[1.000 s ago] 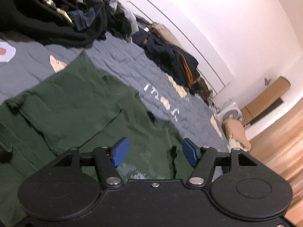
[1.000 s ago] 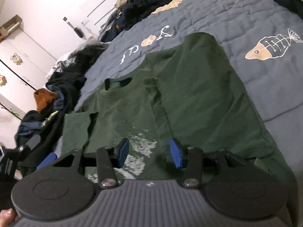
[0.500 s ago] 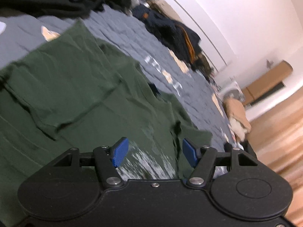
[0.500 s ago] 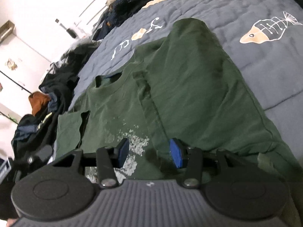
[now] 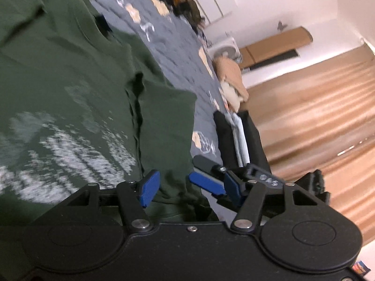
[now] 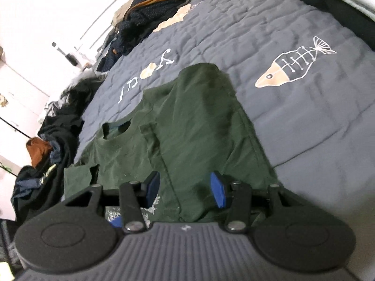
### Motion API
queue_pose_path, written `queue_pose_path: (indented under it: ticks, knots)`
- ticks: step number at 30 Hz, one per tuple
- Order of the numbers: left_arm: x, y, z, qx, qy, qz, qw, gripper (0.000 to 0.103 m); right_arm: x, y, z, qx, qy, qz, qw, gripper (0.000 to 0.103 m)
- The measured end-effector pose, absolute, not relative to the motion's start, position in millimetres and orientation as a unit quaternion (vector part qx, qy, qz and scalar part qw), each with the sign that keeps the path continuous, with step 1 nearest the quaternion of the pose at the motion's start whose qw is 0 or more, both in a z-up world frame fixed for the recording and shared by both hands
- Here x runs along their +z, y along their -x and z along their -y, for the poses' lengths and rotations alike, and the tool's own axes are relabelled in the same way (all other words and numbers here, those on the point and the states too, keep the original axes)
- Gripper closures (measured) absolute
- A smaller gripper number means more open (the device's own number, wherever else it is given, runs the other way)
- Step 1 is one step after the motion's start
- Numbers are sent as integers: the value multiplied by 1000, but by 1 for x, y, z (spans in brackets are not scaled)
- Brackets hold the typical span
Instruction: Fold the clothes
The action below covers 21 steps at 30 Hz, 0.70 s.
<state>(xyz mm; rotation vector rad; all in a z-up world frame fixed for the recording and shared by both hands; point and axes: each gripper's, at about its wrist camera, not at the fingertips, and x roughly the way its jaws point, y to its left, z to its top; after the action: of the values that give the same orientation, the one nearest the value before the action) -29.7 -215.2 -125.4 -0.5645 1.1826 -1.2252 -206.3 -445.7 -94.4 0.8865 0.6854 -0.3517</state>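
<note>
Grey quilt [image 6: 293, 121] carries the green shirt [image 6: 199, 128], collar away from me, long axis running forward. Both grippers hover over its near hem: my left gripper [image 5: 191, 187] by the unfolded sleeve (closer, I judge), right gripper [image 6: 185, 187] likewise spread wide, gripping nothing.

Bed cover: grey quilted bedspread [image 6: 293, 121] with a fish-skeleton print [image 6: 295, 64].
Floor: tan wooden boards [image 5: 328, 107], 3 o'clock.
Fan: white, round [image 5: 225, 49], 1 o'clock.
</note>
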Motion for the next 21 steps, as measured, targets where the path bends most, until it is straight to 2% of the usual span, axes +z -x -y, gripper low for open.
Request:
queue_pose_path:
  ticks: [21]
  knots:
    - [-157, 33, 245, -536, 223, -548, 602, 43, -104, 215, 455, -179, -428, -333, 821, 55]
